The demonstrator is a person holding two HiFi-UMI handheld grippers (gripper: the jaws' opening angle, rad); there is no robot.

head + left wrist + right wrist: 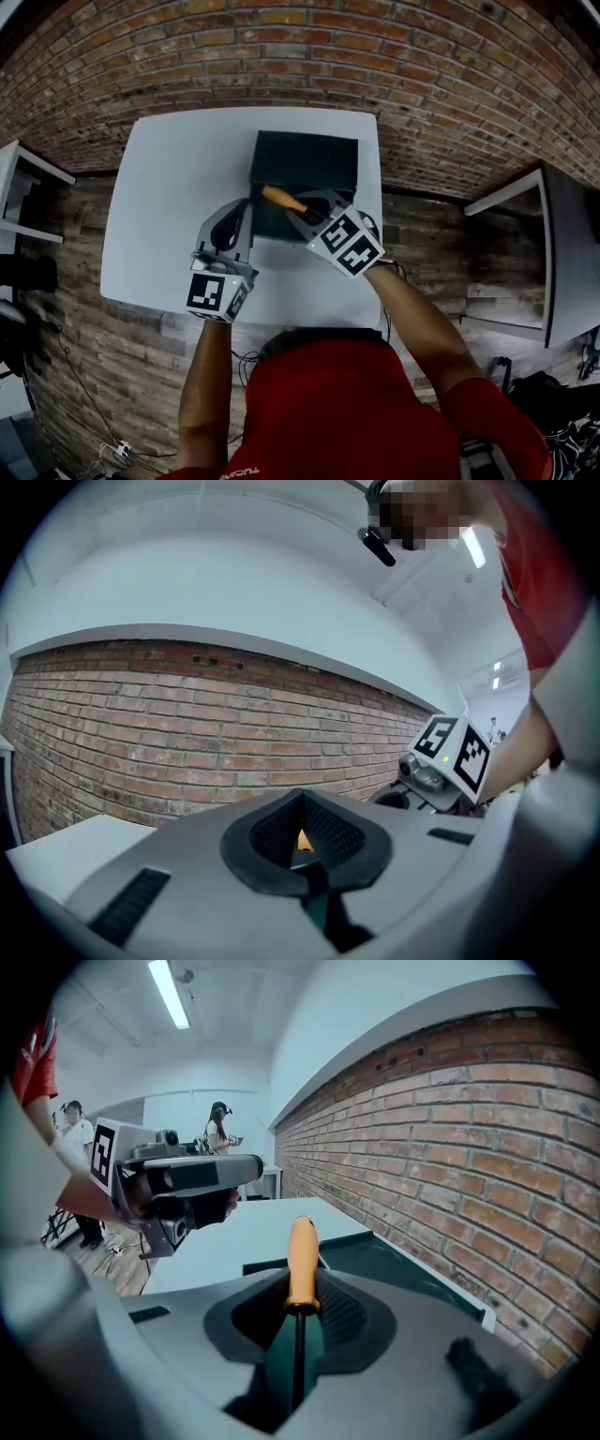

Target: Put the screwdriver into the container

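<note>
The screwdriver has an orange handle [281, 199] [302, 1258] and a thin dark shaft. My right gripper [312, 212] [301, 1305] is shut on the shaft, and the handle sticks out past the jaws over the near left part of the container. That container [305, 173] [405, 1267] is a dark open box at the far side of the white table [169, 187]. My left gripper [240, 214] [302, 808] hangs just left of the box with its pads together and nothing held. A sliver of orange shows through them in the left gripper view.
A brick wall [281, 56] runs behind the table. Another table [553, 253] stands to the right and a white shelf [19, 192] to the left. In the right gripper view, two people [220, 1133] stand far off in the room.
</note>
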